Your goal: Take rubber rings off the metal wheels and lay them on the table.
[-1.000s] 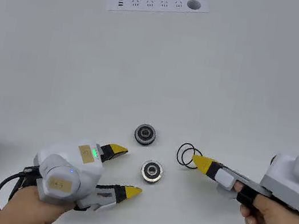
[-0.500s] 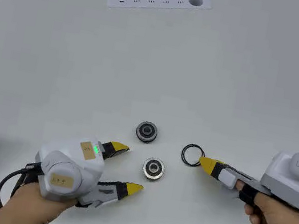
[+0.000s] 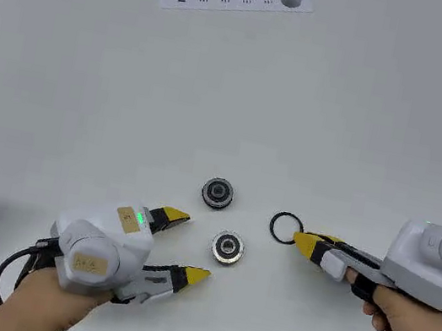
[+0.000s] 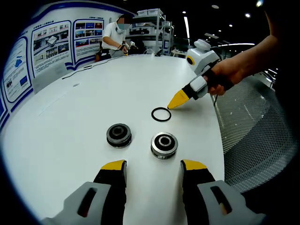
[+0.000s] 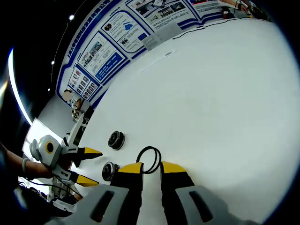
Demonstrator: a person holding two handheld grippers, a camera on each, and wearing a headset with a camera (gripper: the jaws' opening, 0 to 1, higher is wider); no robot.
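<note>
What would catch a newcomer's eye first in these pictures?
Two metal wheels sit on the white table, the farther wheel dark-rimmed and the nearer wheel bare silver. A loose black rubber ring lies flat beside them, with the right tongs pointing their yellow tips at it. The left tongs gape open just short of the nearer wheel.

On the white table (image 3: 363,139), a thin black rubber ring (image 3: 285,226) lies just before the right gripper (image 3: 303,241). A silver metal wheel (image 3: 227,247) sits just ahead of the left gripper (image 3: 190,246), with a dark-rimmed metal wheel (image 3: 218,192) beyond it, leftward.
</note>
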